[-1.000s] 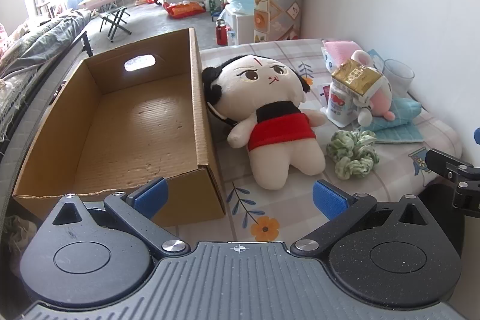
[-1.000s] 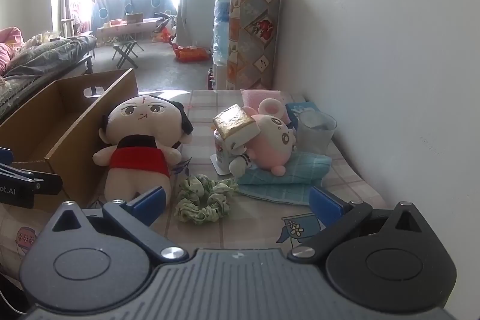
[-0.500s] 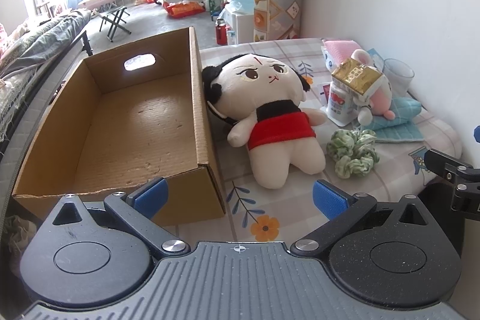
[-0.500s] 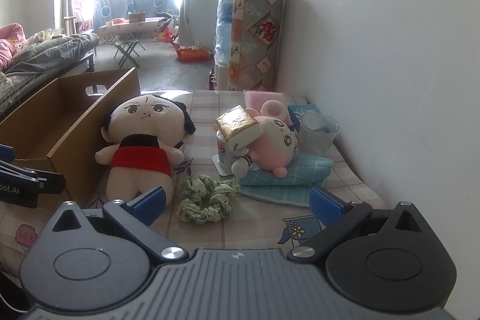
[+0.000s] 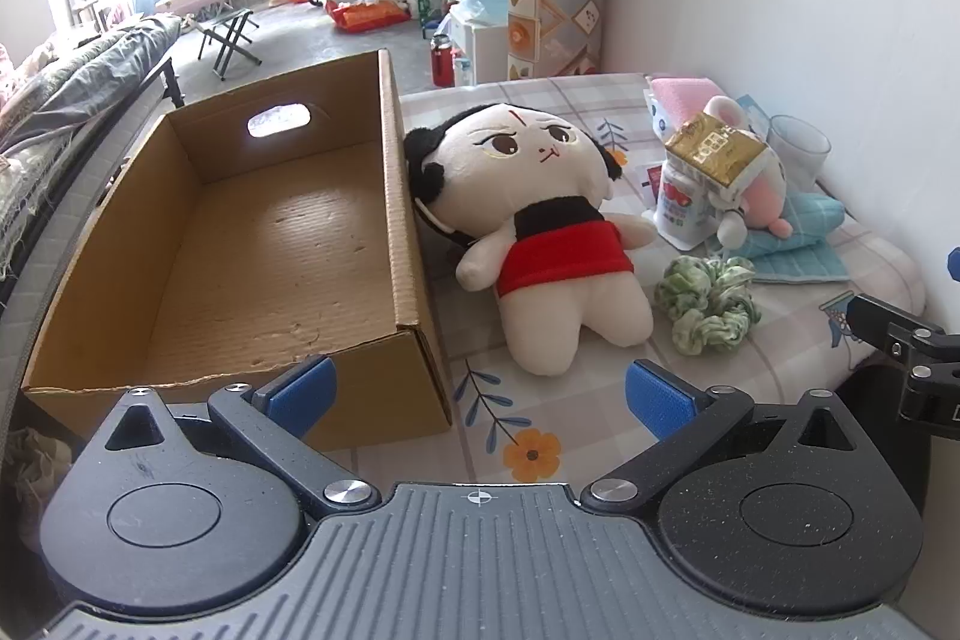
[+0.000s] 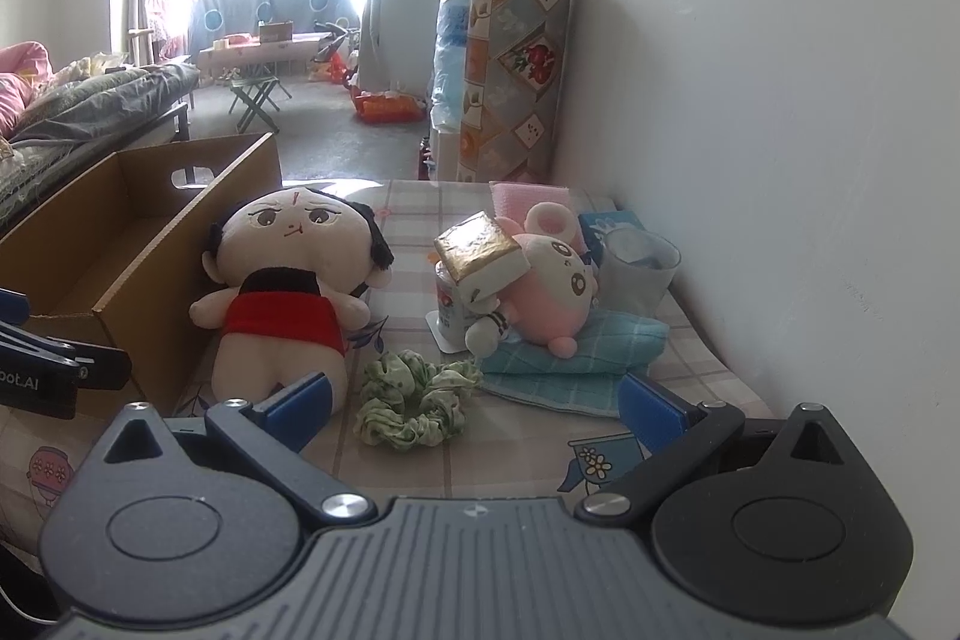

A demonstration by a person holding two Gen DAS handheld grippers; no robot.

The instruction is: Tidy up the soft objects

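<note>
A plush doll in a red dress (image 5: 540, 232) (image 6: 282, 298) lies on its back against the right wall of an open, empty cardboard box (image 5: 228, 244) (image 6: 120, 244). A green scrunchie (image 5: 705, 304) (image 6: 414, 400) lies right of the doll. A pink plush (image 5: 762, 184) (image 6: 546, 298) rests on a folded teal towel (image 5: 798, 232) (image 6: 576, 352). My left gripper (image 5: 480, 391) is open and empty, near the box's front corner. My right gripper (image 6: 474, 403) is open and empty, just short of the scrunchie.
A white bottle (image 5: 678, 208) with a gold carton (image 5: 717, 151) leaning on it stands by the pink plush. A clear cup (image 5: 798, 154) and a pink cloth (image 5: 684, 91) sit near the wall. The table edge (image 5: 888, 340) drops off at the right.
The right gripper has crept a little forward toward the scrunchie. The left gripper has barely moved. No object has moved.
</note>
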